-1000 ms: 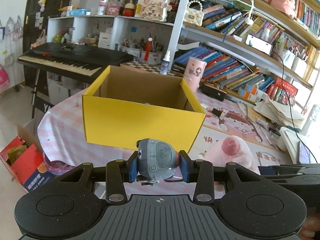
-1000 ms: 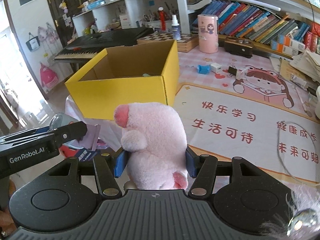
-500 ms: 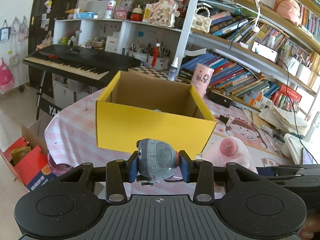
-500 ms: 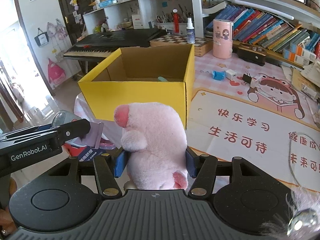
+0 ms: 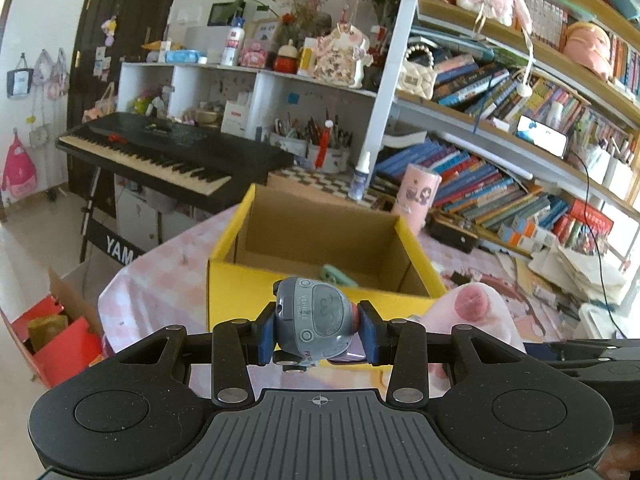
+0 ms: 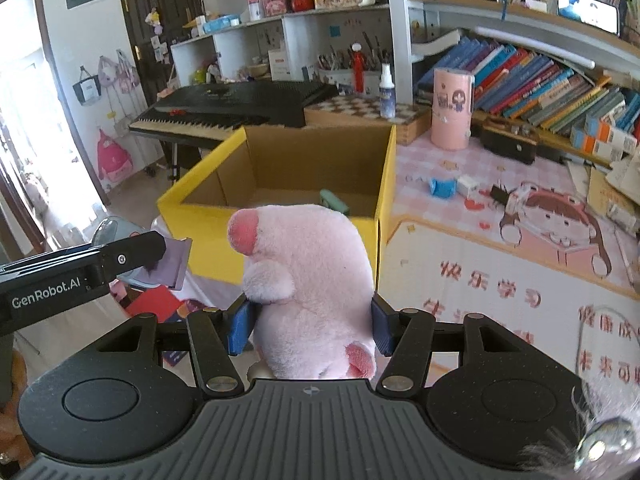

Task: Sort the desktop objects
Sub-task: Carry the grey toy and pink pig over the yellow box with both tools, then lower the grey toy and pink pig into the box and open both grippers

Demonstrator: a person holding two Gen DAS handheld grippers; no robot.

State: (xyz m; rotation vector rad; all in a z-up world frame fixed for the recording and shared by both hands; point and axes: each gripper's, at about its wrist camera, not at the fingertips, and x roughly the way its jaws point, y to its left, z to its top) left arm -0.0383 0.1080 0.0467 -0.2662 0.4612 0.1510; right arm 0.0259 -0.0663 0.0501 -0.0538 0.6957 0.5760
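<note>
Grey toy car sits clamped between the blue pads of the left gripper at lower centre, in front of the yellow box. The right gripper squeezes a pink plush pig mid-frame, before the same open box, where a green item lies inside.

Both cams ride low behind their own fingers, facing the open yellow box from close up on its near side. Left one sits further left; both share the keyboard and bookshelves.
</note>
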